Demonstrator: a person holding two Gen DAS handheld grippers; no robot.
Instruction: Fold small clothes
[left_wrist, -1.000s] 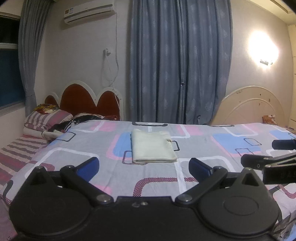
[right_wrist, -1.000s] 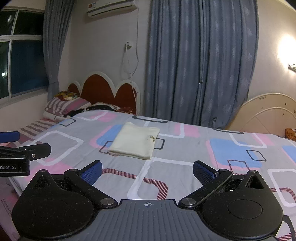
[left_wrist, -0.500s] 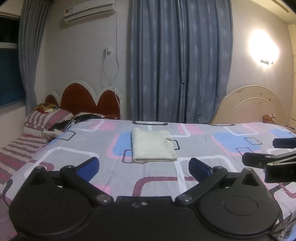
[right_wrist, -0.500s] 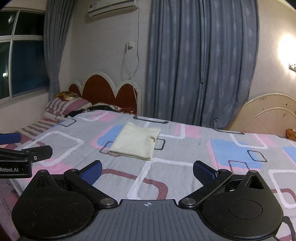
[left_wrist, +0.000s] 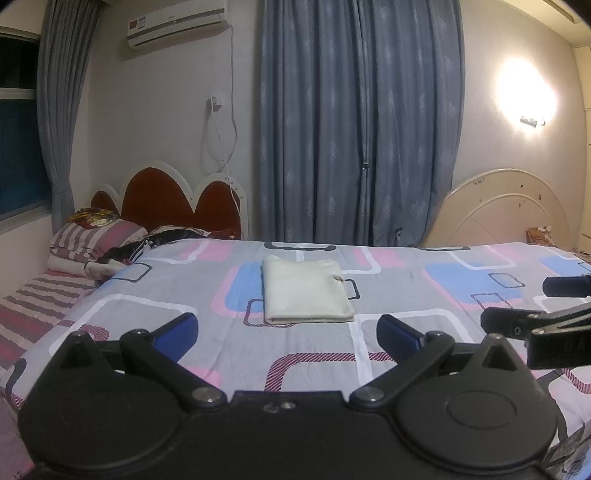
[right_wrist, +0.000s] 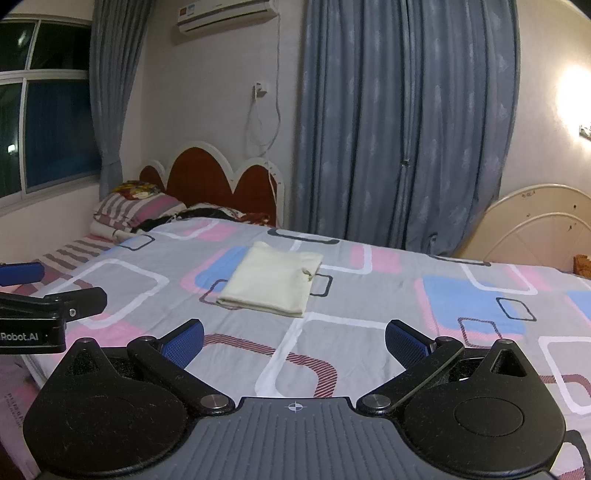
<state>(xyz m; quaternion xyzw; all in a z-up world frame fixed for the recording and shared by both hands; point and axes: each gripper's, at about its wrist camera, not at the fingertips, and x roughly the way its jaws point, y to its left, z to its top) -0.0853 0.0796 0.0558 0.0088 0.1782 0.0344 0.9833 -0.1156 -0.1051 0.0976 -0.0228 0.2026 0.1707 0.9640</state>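
Note:
A cream garment (left_wrist: 304, 291), folded into a flat rectangle, lies on the patterned bedspread (left_wrist: 406, 295) near the middle of the bed. It also shows in the right wrist view (right_wrist: 273, 280). My left gripper (left_wrist: 286, 336) is open and empty, held above the near edge of the bed, short of the garment. My right gripper (right_wrist: 293, 339) is open and empty, also back from the garment. The right gripper shows at the right edge of the left wrist view (left_wrist: 535, 306). The left gripper shows at the left edge of the right wrist view (right_wrist: 48, 291).
Striped pillows (left_wrist: 96, 236) and dark clothes (left_wrist: 147, 243) lie at the head of the bed by the red headboard (left_wrist: 166, 199). Blue curtains (left_wrist: 358, 122) hang behind. A cream bed frame (left_wrist: 506, 210) stands at the far right.
Both grippers have stayed open and almost still. The folded garment has not moved.

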